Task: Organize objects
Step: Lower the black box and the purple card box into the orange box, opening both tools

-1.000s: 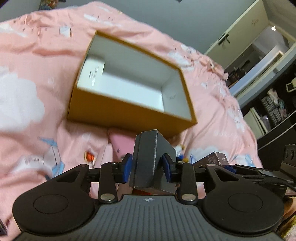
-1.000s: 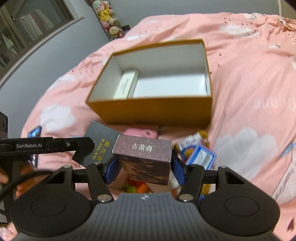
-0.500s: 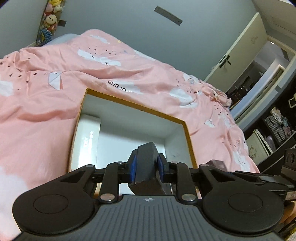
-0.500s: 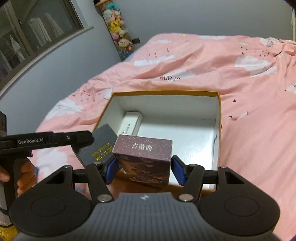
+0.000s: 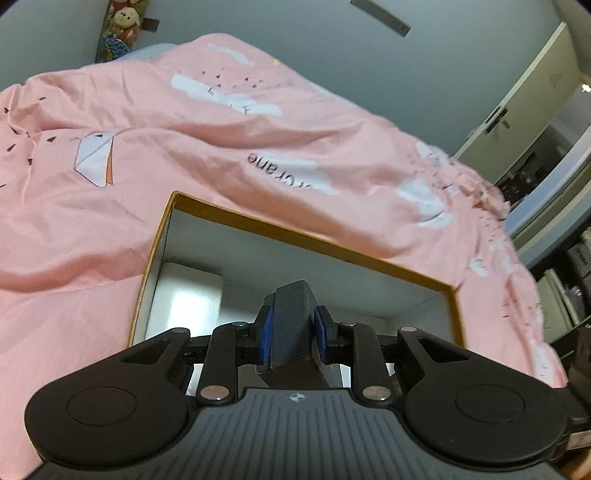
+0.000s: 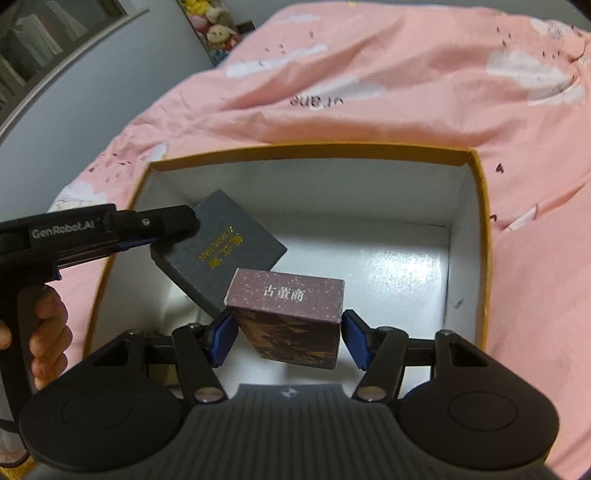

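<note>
An open orange box [image 6: 480, 206] with a white inside lies on the pink bed; it also shows in the left wrist view [image 5: 310, 240]. My left gripper [image 5: 293, 334] is shut on a dark grey box [image 5: 293, 325] and holds it over the orange box. In the right wrist view that grey box [image 6: 221, 251] has gold lettering and hangs over the orange box's left part. My right gripper [image 6: 286, 332] is shut on a purple box [image 6: 291, 317] with white characters, held over the orange box's middle. A white box [image 5: 184, 302] lies inside at the left.
The pink quilt [image 5: 221, 140] with white clouds surrounds the orange box. Plush toys [image 6: 218, 33] hang on the grey wall at the back. A wardrobe and shelves [image 5: 546, 155] stand at the right.
Both grippers have moved forward with their boxes, from in front of the orange box to over its open inside. The loose items in front of it have left view.
</note>
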The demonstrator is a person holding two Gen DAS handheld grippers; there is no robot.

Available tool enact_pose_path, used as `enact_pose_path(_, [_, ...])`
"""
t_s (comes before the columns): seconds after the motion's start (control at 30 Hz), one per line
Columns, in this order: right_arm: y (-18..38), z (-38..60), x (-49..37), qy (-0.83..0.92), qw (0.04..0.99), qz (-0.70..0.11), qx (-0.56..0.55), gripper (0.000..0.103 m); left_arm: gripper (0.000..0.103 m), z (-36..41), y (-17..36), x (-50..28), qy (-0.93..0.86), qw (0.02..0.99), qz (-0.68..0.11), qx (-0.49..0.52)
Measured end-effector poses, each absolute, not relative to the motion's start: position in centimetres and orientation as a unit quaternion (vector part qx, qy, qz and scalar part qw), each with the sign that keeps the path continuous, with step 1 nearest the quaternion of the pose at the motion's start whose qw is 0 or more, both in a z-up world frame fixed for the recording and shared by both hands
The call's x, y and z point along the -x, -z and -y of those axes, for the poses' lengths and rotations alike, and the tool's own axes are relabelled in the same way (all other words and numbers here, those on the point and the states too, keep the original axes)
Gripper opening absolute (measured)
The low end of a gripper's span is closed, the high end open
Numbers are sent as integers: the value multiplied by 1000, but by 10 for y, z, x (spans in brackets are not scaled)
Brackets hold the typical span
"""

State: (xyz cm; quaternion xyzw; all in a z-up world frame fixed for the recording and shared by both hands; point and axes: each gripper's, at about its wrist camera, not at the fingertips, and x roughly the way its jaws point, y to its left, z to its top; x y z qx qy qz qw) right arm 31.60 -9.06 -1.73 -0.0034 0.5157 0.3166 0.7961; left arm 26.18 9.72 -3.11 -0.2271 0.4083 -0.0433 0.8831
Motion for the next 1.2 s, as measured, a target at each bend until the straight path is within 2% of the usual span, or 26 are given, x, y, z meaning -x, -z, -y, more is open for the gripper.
enact_pose_path(0.37, [53, 74, -363, -298, 764, -572, -35, 63, 27, -102, 55, -287, 31, 875, -430, 219])
enact_pose_path(0.73, [62, 62, -381, -277, 772, -570, -50, 62, 27, -94, 57, -295, 35, 870, -464, 161])
enact_pose_path(0.83, [63, 63, -383, -275, 771, -572, -50, 62, 33, -91, 53, -294, 44, 871, -470, 136])
enact_pose_path(1.0, [62, 64, -384, -277, 770, -574, -31, 64, 55, -80, 42, -283, 84, 873, -477, 58])
enact_pose_path(1.1, [58, 69, -382, -287, 770, -569, -22, 63, 63, -70, 41, -276, 113, 866, -487, 0])
enact_pose_path(1.2, [52, 70, -378, -297, 770, -565, -1, 63, 66, -56, 47, -270, 127, 857, -495, -68])
